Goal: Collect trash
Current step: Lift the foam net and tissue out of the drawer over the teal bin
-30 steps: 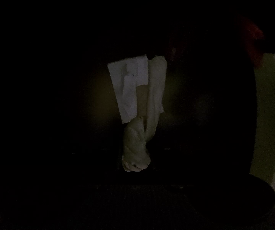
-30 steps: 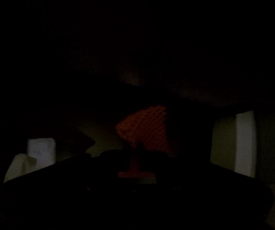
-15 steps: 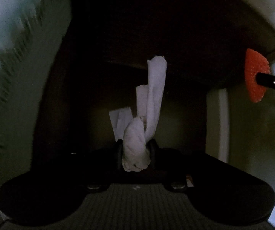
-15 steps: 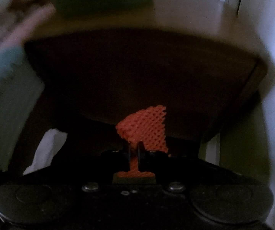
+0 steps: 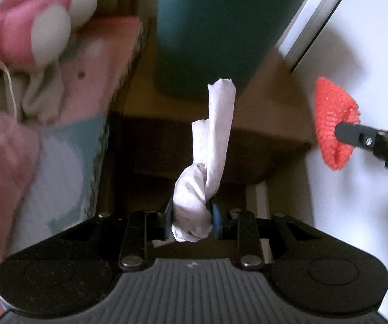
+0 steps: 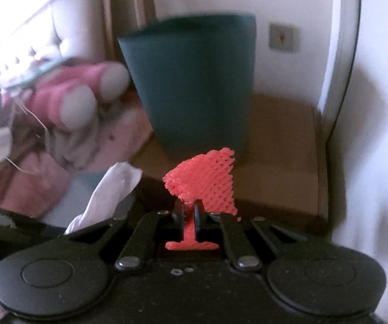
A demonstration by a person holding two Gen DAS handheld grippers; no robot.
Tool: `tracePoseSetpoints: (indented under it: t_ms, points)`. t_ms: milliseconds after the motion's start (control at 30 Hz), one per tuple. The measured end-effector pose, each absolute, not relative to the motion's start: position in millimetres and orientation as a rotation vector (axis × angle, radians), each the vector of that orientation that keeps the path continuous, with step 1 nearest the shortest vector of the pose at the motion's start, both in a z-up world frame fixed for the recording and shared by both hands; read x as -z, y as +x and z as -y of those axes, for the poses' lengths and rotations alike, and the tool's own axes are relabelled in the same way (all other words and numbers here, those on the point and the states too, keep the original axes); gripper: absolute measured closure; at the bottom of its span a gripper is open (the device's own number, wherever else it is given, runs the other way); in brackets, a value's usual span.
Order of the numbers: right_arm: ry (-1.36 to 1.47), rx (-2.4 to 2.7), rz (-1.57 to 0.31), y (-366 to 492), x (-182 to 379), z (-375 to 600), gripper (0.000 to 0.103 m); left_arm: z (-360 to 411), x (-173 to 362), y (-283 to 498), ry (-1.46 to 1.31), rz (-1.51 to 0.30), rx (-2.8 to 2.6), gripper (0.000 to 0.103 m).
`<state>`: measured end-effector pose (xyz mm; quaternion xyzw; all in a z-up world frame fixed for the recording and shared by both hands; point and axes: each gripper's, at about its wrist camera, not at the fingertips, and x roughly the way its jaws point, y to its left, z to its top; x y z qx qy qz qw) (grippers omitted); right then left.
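Teal bin (image 6: 194, 86): upright, ahead of both grippers. Left gripper (image 5: 192, 220) clamps twisted tissue (image 5: 210, 162), long axis toward bin. Right gripper (image 6: 190, 216) pinches red foam net (image 6: 204, 183), just before bin, seemingly nearer

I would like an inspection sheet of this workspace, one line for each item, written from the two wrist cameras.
Surface: brown floor, bare around the bin.
Job's things: twisted white tissue; red foam net; teal bin standing upright ahead of both.
Clutter: pink bedding and a pink soft toy at the left, blurred.
Grippers: left gripper shut on the tissue; right gripper shut on the net.
Cables: thin white cord on the bedding.
Surroundings: white wall with a grey wall plate.
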<state>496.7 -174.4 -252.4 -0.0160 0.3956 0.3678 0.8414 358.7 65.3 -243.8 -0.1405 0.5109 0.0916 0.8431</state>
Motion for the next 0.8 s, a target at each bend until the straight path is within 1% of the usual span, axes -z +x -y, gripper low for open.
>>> tracePoseSetpoints:
  t_ms: [233,600,800]
  points:
    - [-0.036,-0.807,-0.734,498.1,185.3,181.9,0.098,-56.6,171.5,381.7,-0.289,-0.981,-0.167,0.075]
    - [-0.031,-0.826,-0.619,527.8,120.3,174.3,0.098,-70.0,111.3,427.3,-0.267,-0.849,-0.166,0.075]
    - [-0.052,-0.835,-0.562,566.1,94.7,153.0,0.097,-85.6,81.5,475.0,-0.239,-0.776,-0.180,0.075]
